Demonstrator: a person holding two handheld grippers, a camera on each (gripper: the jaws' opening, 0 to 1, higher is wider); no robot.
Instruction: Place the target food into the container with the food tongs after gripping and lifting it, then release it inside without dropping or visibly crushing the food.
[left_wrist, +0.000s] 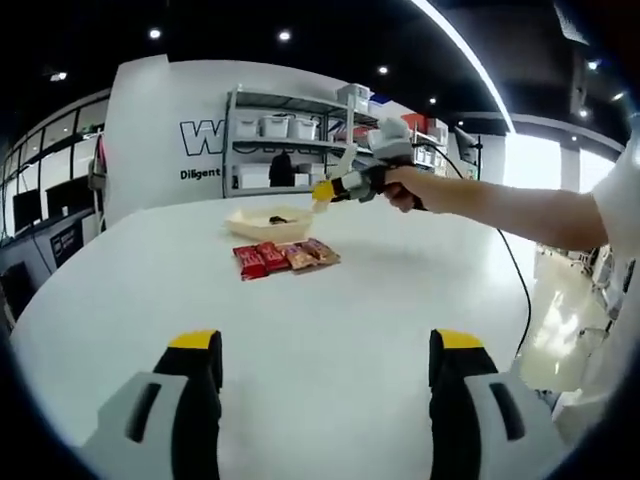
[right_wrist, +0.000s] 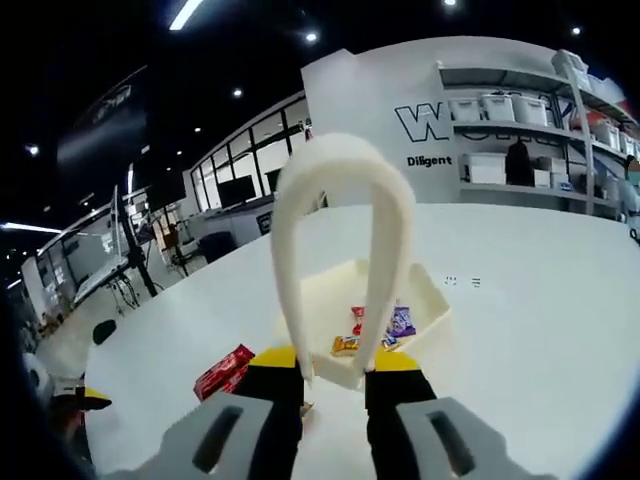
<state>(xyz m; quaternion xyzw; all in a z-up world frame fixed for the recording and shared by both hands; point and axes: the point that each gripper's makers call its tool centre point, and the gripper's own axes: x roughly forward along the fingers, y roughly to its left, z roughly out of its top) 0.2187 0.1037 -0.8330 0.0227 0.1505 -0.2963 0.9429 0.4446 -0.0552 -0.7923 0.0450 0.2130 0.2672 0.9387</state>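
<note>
A cream container (left_wrist: 262, 226) sits on the white table (left_wrist: 330, 310), with several snack packets (left_wrist: 285, 257) lying in a row just in front of it. My left gripper (left_wrist: 325, 350) is open and empty, low over the near table. A person's hand holds my right gripper (left_wrist: 330, 188) just above the container's right side. In the right gripper view, my right gripper (right_wrist: 335, 360) is shut on white food tongs (right_wrist: 340, 200), whose looped end arches over the container (right_wrist: 425, 300). Small packets (right_wrist: 375, 330) lie inside it. Red packets (right_wrist: 225, 372) lie on the table to the left.
Shelving with white bins (left_wrist: 290, 130) stands behind the table. A black cable (left_wrist: 515, 270) trails from the right gripper off the table's right edge. A dark bench (left_wrist: 45, 250) runs along the left. The table curves away at its edges.
</note>
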